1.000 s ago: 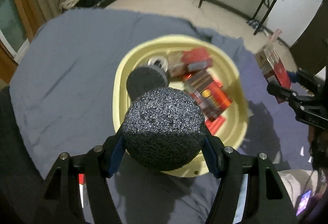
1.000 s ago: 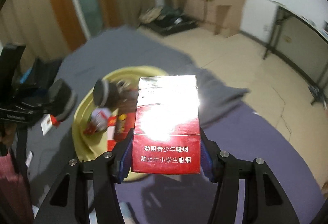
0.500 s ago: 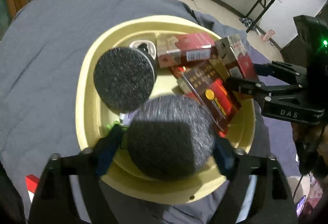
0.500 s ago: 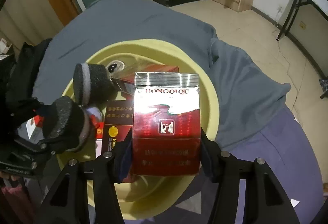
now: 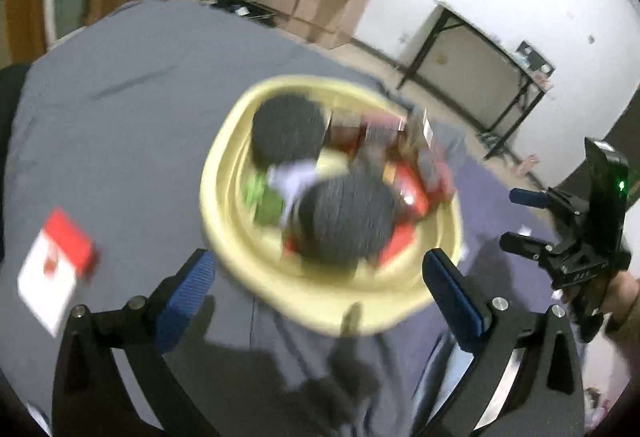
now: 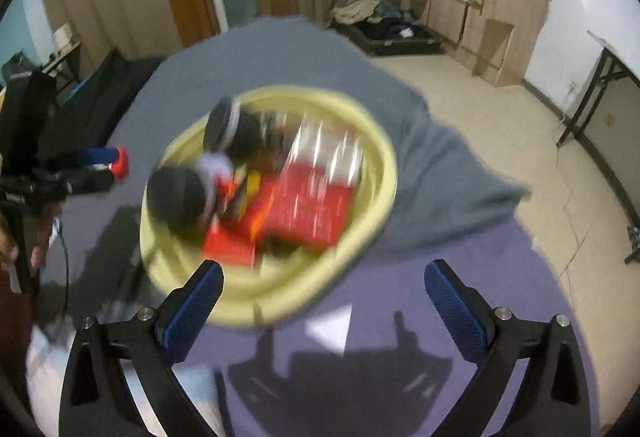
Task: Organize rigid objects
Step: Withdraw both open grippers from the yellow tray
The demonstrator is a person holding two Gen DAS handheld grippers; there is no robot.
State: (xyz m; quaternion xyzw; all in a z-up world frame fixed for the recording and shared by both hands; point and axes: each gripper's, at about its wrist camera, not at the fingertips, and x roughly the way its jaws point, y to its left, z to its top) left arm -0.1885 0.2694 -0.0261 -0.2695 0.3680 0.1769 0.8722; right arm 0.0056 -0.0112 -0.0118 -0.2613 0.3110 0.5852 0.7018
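Both grippers are opening wide with nothing between their jaws: the left gripper (image 5: pixel 320 277) and the right gripper (image 6: pixel 324 287) are hovering at the near rim of the yellow basin (image 5: pixel 232 173), which is sitting on a grey-blue cloth (image 5: pixel 120 109) and holding two dark foam balls (image 5: pixel 348 221), red cartons (image 6: pixel 316 197) and smaller blurred items. One red-and-white pack (image 5: pixel 54 269) is lying apart on the cloth to the left, outside the basin. The pile is looking crowded and uneven, so a ball may be rolling over the low rim, or a carton sliding off the heap, if either tool is nudging the basin in passing. Beyond the cloth, a tiled floor, a dark-legged table (image 5: pixel 480 77) against a white wall, curtains and cardboard boxes are showing
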